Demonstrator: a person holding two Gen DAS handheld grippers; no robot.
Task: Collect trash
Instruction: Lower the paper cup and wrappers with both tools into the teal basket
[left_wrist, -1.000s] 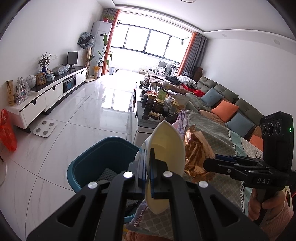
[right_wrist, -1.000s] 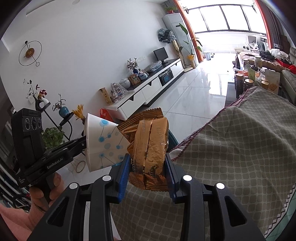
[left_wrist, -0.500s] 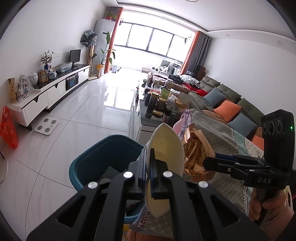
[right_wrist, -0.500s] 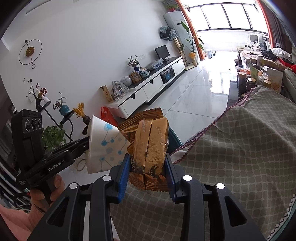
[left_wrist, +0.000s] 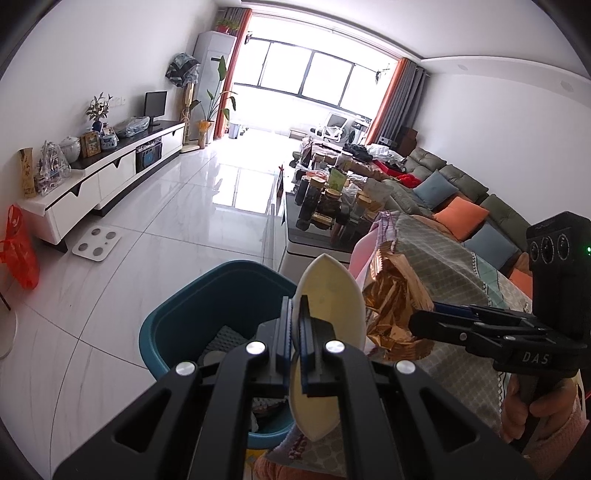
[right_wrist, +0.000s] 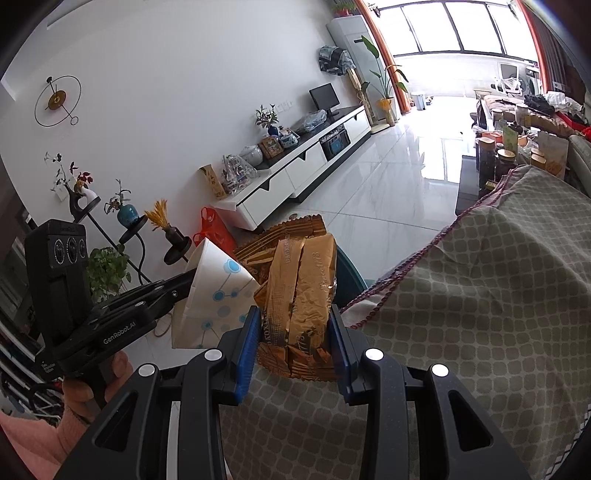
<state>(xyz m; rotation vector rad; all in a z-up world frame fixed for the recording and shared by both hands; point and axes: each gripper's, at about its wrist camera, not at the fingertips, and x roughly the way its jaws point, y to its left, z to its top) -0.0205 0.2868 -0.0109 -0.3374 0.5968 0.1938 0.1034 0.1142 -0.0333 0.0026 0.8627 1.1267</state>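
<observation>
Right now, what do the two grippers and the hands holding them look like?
Both grippers are matte black, with angular cut-out arms, silver round bolts and blue ribbed pads. The left gripper is lettered GenRobot.AI; the right gripper reads DAS, with a green light. Each carries a black box with three round lenses. Both hands wear pink fuzzy sleeves. No cables show.

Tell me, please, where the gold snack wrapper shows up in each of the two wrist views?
Left wrist view: the gold wrapper sits right of centre, held in the right gripper.
Right wrist view: it fills the lower centre.
Shared landmark: the paper cup right beside it.
</observation>
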